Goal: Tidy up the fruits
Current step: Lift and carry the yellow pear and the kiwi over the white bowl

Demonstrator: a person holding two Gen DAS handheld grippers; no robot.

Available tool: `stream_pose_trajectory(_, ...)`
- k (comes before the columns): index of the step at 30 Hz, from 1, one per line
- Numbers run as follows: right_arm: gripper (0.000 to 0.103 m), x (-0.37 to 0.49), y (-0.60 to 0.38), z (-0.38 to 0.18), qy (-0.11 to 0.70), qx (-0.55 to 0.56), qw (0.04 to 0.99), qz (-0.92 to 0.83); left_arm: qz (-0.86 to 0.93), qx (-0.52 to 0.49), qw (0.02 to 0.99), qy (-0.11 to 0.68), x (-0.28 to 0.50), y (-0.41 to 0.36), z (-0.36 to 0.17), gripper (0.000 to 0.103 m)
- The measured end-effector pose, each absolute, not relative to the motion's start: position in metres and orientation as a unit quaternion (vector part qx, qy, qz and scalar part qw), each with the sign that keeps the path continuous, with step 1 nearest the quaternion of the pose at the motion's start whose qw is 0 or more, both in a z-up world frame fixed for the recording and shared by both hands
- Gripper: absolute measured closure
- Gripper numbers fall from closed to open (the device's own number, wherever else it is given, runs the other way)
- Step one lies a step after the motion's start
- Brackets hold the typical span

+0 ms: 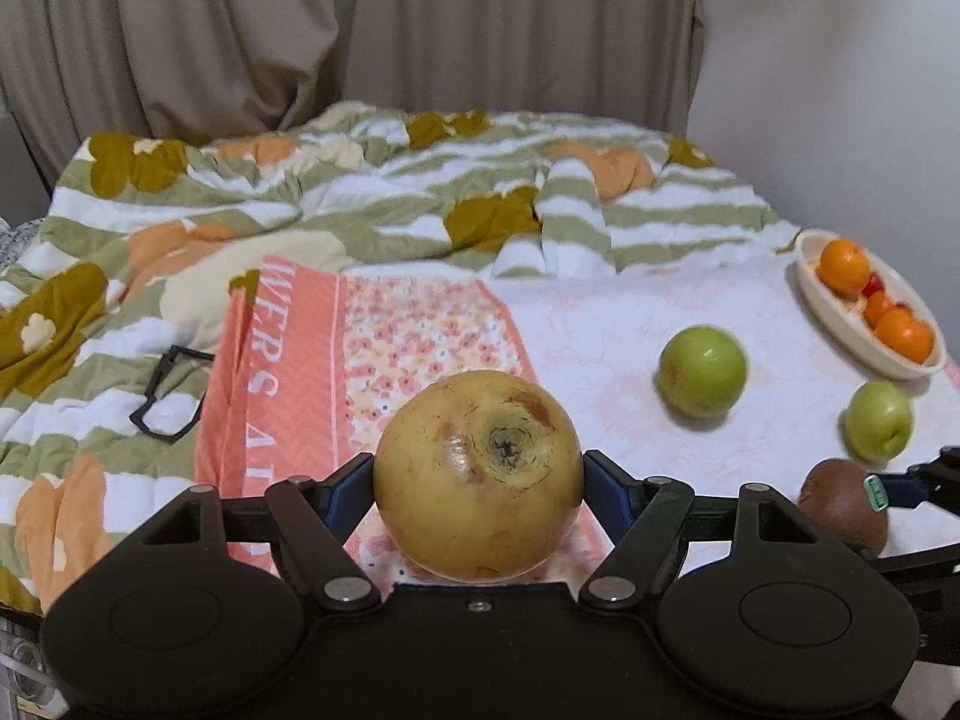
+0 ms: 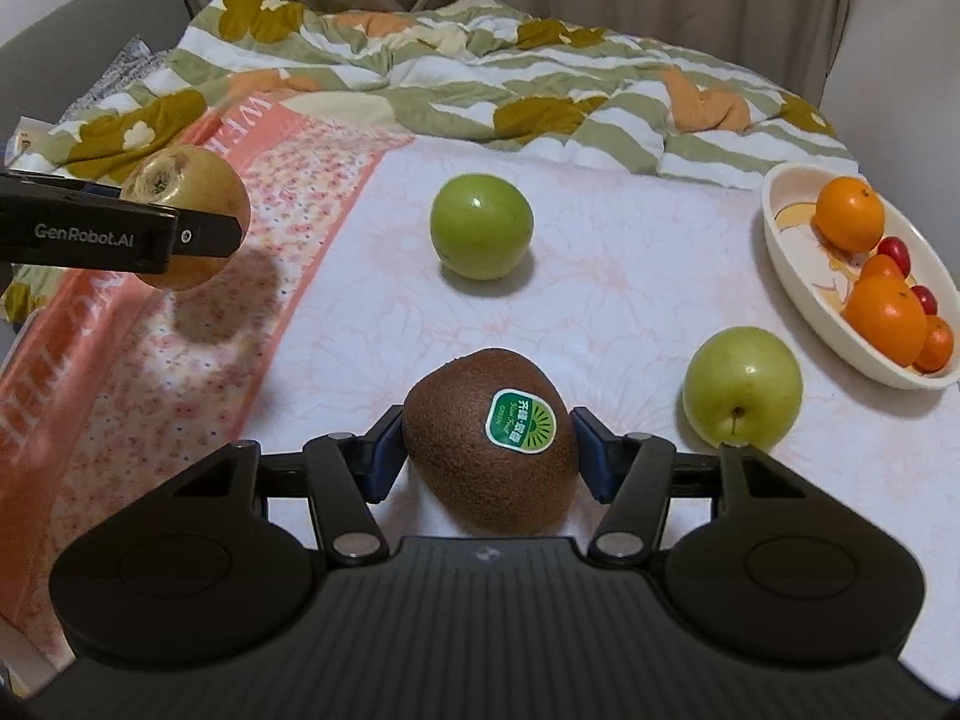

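Note:
My left gripper is shut on a yellow pear-like fruit and holds it above the bed; it also shows at the left of the right wrist view. My right gripper is shut on a brown kiwi with a green sticker, low over the white sheet; the kiwi also shows in the left wrist view. Two green apples lie on the sheet. A cream oval dish at the right holds oranges and small red fruits.
A crumpled striped flowered quilt covers the back of the bed. A pink flowered towel lies at the left. Black glasses rest on the quilt. Curtains and a wall stand behind.

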State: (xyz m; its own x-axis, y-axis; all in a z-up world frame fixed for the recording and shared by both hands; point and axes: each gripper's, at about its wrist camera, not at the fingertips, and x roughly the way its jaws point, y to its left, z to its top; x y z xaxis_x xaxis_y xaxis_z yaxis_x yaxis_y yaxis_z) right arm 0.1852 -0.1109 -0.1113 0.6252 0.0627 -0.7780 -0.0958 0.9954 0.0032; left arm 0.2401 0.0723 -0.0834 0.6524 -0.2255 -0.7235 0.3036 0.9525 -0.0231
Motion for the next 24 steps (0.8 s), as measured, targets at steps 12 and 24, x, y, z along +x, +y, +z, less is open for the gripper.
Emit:
stream_pose_trajectory(12,0.03,0.141,-0.136,-0.055,0.395,-0.004,0.919,0.015,-0.164,0.026,0.926,0.338,0.19,0.06,-0.028,0.026)
stream_pose_trajectory(24,0.03,0.116,-0.213,-0.007,0.358,0.007,0.933,0.015,-0.156,0.005,0.939,0.305,0.155,0.012,0.011,0.026)
